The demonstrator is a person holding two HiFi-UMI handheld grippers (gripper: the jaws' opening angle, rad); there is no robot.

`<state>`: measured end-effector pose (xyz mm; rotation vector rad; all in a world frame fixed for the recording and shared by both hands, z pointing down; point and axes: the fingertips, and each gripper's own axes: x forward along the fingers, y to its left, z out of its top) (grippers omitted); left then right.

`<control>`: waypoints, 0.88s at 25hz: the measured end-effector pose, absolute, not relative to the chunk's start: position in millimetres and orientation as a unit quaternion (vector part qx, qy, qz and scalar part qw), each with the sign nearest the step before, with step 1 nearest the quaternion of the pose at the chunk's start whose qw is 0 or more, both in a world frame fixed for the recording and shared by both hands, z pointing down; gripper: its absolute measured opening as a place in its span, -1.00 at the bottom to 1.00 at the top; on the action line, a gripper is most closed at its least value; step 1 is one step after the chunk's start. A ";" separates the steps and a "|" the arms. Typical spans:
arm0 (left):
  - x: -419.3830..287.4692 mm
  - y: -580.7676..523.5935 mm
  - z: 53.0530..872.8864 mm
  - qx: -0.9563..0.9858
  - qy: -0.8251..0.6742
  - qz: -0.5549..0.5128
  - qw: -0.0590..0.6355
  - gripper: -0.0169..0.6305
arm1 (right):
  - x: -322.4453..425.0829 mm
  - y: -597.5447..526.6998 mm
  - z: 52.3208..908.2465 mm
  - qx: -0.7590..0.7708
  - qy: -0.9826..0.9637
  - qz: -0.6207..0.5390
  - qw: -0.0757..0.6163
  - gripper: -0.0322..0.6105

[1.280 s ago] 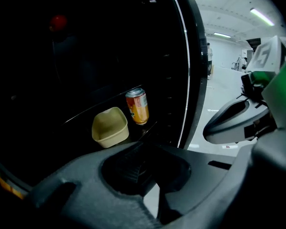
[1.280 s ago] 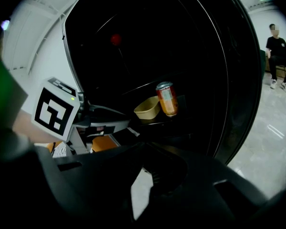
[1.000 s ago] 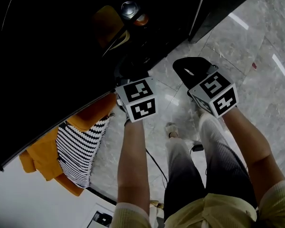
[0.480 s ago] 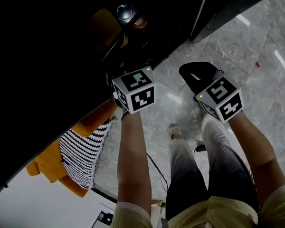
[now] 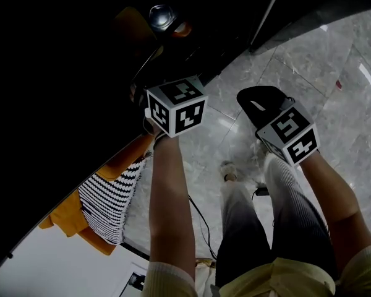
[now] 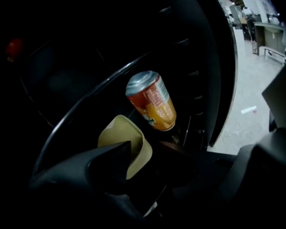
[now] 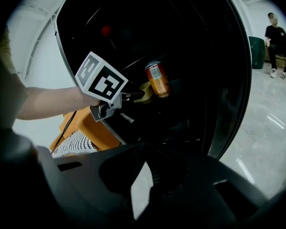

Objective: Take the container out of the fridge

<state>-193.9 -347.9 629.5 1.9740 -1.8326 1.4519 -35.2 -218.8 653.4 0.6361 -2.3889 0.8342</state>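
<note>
The left gripper (image 6: 190, 154) is reached into the dark fridge (image 6: 214, 70). Its jaws are spread wide and have just been opening. The beige container (image 6: 136, 144) is seen at the tip of the jaw on the view's left. It sits within the gap but well off the opposite jaw, and neither pad appears to press on it, so it is judged released rather than grasped.

The container is matte, with a smooth rounded rim and a cup-like curve. Its wall looks thin, perhaps plastic or paper, though the material cannot be settled. It is expected to be light and somewhat yielding, so a gentle squeeze is advised. Hold is best taken across the side wall just below the rim, where the shape should be stiffest.

An orange drink can (image 6: 151, 100) stands just beyond the jaws, close behind the container. It is a glossy metal cylinder with a silver top, and it could be knocked if the container is drawn out carelessly.

The right gripper (image 7: 148, 149) is held back outside the fridge. Its jaws appear drawn together on nothing, and the container lies well ahead of them.
</note>
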 end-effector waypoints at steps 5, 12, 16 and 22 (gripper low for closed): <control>-194.8 -357.1 635.9 0.643 -0.586 0.492 0.018 -0.50 | -31.8 -215.5 663.3 0.235 -0.880 0.313 0.270 -0.80; -197.5 -362.5 644.7 0.638 -0.554 0.536 -0.007 -0.48 | -31.6 -209.0 667.5 0.232 -0.877 0.319 0.274 -0.81; -197.8 -361.4 651.8 0.640 -0.540 0.546 -0.007 -0.51 | -30.3 -206.5 671.1 0.228 -0.876 0.320 0.280 -0.81; -192.0 -359.7 652.0 0.653 -0.524 0.547 0.001 -0.72 | -28.0 -206.6 668.0 0.238 -0.877 0.317 0.272 -0.81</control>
